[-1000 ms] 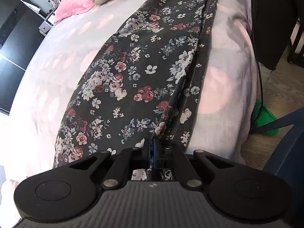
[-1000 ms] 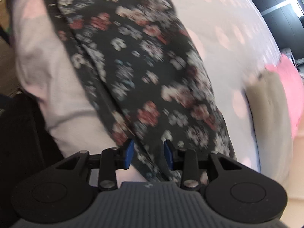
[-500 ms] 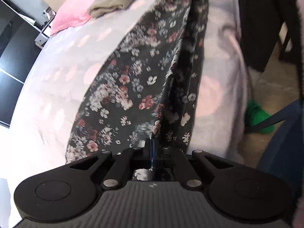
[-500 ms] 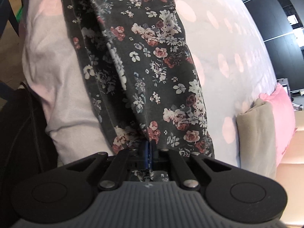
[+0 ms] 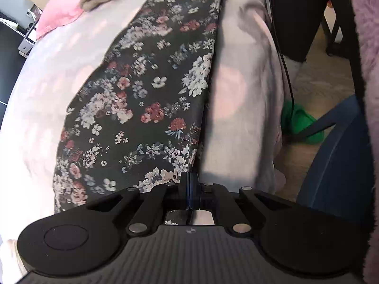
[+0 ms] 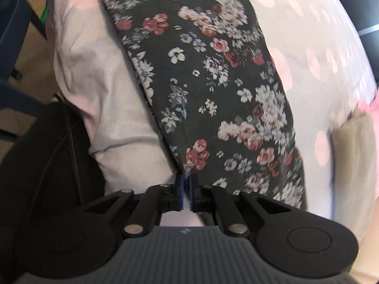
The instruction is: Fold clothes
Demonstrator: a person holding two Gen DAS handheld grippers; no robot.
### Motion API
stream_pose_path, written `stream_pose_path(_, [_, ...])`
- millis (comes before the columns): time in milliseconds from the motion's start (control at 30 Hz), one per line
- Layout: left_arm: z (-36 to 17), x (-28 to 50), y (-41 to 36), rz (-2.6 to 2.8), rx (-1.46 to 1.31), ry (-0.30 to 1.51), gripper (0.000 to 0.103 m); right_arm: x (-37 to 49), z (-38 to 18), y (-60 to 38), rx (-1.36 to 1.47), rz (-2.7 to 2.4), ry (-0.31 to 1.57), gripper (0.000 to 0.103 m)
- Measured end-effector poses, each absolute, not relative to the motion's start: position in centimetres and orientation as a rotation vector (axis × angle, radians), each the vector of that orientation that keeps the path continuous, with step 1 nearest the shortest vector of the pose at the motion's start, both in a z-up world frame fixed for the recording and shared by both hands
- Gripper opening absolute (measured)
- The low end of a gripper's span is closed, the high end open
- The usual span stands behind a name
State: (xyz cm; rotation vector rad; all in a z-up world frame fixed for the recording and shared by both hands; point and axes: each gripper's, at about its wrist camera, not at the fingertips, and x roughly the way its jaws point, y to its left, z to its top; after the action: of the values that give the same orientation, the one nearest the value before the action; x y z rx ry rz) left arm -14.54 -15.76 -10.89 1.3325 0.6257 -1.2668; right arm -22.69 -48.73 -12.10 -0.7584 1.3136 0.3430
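The far end of the dark floral garment (image 5: 151,87) is running out of frame, blurred in places. It is lying stretched lengthwise along the polka-dot bed (image 5: 239,108) edge. The left tool (image 5: 190,189) and right tool (image 6: 186,190) are each pinching its near edge, fingers pressed together.

opposed close wrist views, sharing floral garment (image 5: 146,99)
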Motion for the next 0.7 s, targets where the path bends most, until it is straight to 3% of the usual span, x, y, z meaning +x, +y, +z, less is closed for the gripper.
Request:
stream_pose_path(100, [-11.0,-14.1,-15.6,-1.262,1.31,0.639,0.0,-21.8,-10.5,-52.0,-0.576,0.267,1.312,0.01])
stream_pose_path(200, [-10.8,-13.6,-15.7,-1.247,1.285,0.656,0.0,-21.2,-8.1,-57.9,-0.288,0.04,1.253,0.02])
stream_pose_path(333, [-10.5,-14.0,-15.5,-1.245,1.294,0.654,0.0,-22.5,-5.5,-65.5,0.061,-0.321,1.169,0.021])
stream_pose_path(500, [-10.1,-13.7,-15.9,-1.227,1.28,0.669,0.0,-26.4,-5.6,-72.5,0.43,-0.727,1.077,0.024])
stream_pose_path(700, [-9.7,-13.8,-16.1,-1.215,1.288,0.67,0.0,-28.9,-8.0,-75.0,0.687,-0.859,1.001,0.029])
